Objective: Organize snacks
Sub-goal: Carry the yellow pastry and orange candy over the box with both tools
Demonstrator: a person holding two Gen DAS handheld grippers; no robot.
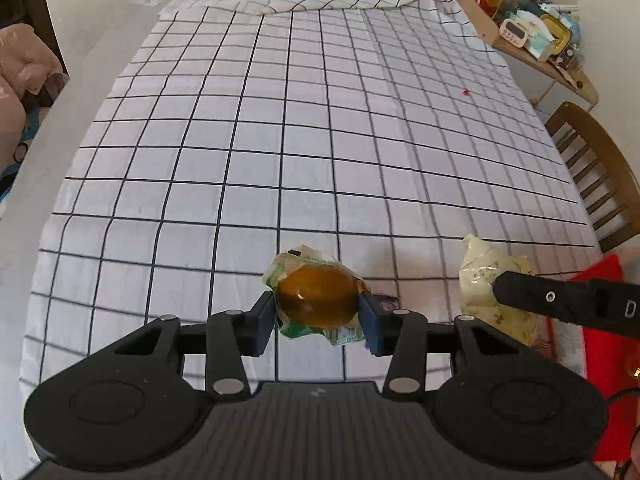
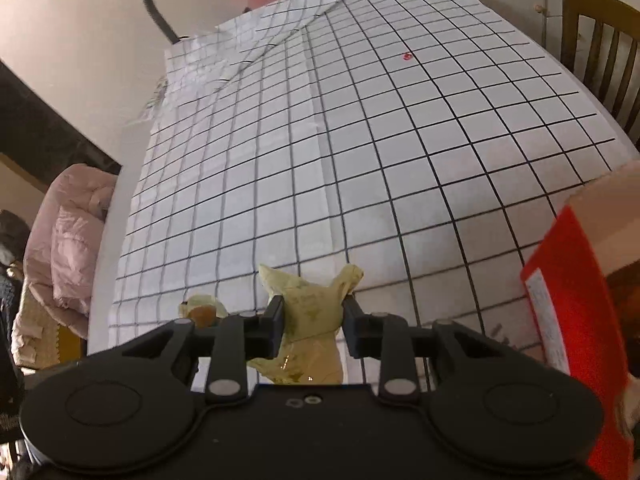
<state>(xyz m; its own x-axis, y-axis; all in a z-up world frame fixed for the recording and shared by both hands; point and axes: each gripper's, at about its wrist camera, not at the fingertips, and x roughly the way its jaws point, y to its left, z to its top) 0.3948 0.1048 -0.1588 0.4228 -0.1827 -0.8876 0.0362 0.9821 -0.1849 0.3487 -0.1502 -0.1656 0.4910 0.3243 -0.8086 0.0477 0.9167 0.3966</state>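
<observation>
tablecloth (image 1: 320, 140): white, black grid | snack (image 1: 318, 298): amber, green-white wrapper | box (image 2: 568, 320): red

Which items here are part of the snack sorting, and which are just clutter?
In play:
- brown snack, held in the left tongs
- yellow snack, held in the right tongs
- red box, at the right edge

Lying about:
- checked cloth
- chair
- shelf clutter
- pink jacket
- red speck on the cloth

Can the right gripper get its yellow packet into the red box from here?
Probably yes: the right gripper holds the yellow packet, and nothing stands between it and the red box beside it.
</observation>
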